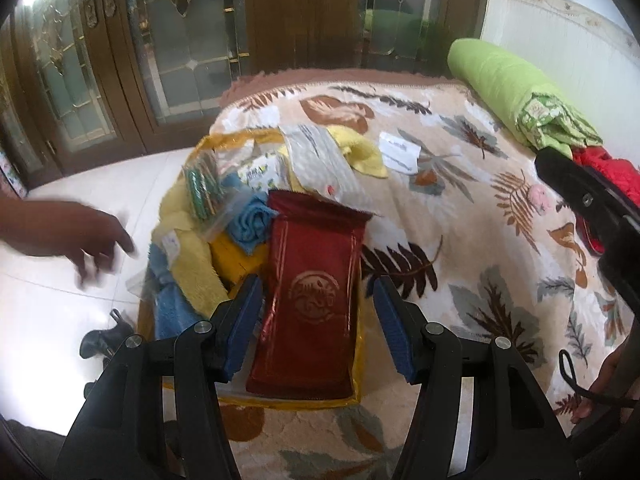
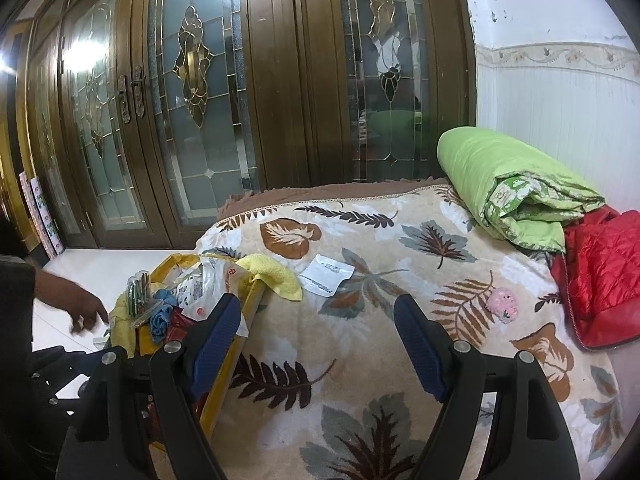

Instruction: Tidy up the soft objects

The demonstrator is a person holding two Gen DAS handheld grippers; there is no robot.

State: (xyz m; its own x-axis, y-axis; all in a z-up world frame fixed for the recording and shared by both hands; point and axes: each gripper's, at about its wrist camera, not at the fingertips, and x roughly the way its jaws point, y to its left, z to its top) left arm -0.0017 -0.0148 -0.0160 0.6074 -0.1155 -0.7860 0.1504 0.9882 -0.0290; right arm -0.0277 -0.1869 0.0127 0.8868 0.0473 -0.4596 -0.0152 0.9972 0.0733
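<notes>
A yellow-rimmed storage bag (image 1: 224, 142) stands open at the bed's left edge, holding yellow towels (image 1: 196, 268), a blue cloth (image 1: 250, 220), plastic packets and a dark red flat pouch (image 1: 312, 292). My left gripper (image 1: 316, 320) is open, its blue pads either side of the red pouch, just above it. My right gripper (image 2: 320, 344) is open and empty above the leaf-print blanket (image 2: 400, 320), right of the bag (image 2: 248, 312). A yellow cloth (image 2: 276, 274) hangs over the bag's rim. A small pink soft toy (image 2: 505, 304) lies on the blanket.
A rolled green quilt (image 2: 508, 184) and a red quilted jacket (image 2: 604, 272) lie at the bed's far right. A white paper label (image 2: 326, 274) lies on the blanket. A bare hand (image 1: 96, 240) hovers over the white floor on the left. Wooden glass doors stand behind.
</notes>
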